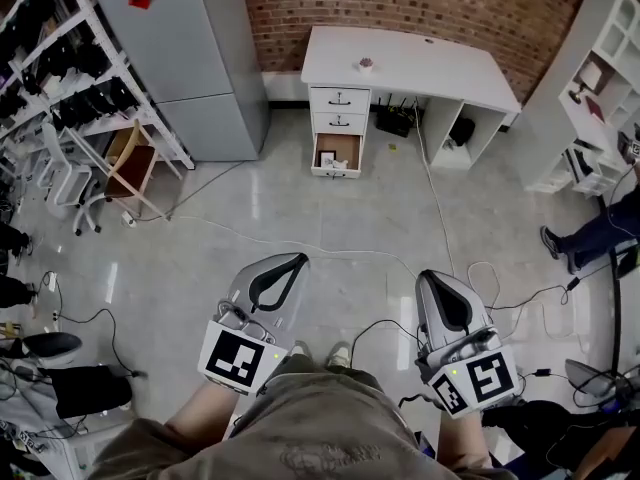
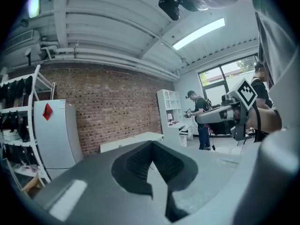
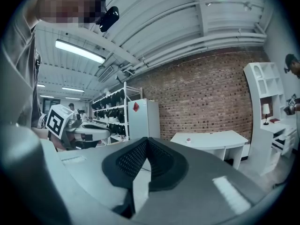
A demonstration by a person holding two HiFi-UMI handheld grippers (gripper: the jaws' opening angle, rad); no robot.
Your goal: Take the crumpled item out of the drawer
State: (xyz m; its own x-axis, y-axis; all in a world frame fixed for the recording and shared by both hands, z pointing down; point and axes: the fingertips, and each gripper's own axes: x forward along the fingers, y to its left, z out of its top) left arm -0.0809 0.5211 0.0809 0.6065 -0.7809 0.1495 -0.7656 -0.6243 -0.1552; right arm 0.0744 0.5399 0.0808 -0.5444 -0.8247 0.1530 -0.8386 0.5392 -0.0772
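A white desk (image 1: 410, 63) stands against the brick wall, far across the floor from me. Its bottom drawer (image 1: 338, 154) is pulled open, and a small pale crumpled item (image 1: 328, 157) lies inside. Both grippers are held close to my body, far from the drawer. My left gripper (image 1: 299, 259) has its jaws together and holds nothing; its tips (image 2: 151, 144) point toward the desk (image 2: 131, 142). My right gripper (image 1: 431, 277) is likewise shut and empty (image 3: 147, 140). Each gripper shows in the other's view: the right gripper (image 2: 220, 114) and the left gripper (image 3: 89, 131).
A grey cabinet (image 1: 185, 48) stands left of the desk, with a rack of dark items (image 1: 60, 58) and a wooden chair (image 1: 130, 163) further left. Cables (image 1: 300, 238) trail over the floor. White shelving (image 1: 590, 78) and another person's leg (image 1: 590, 236) are at right.
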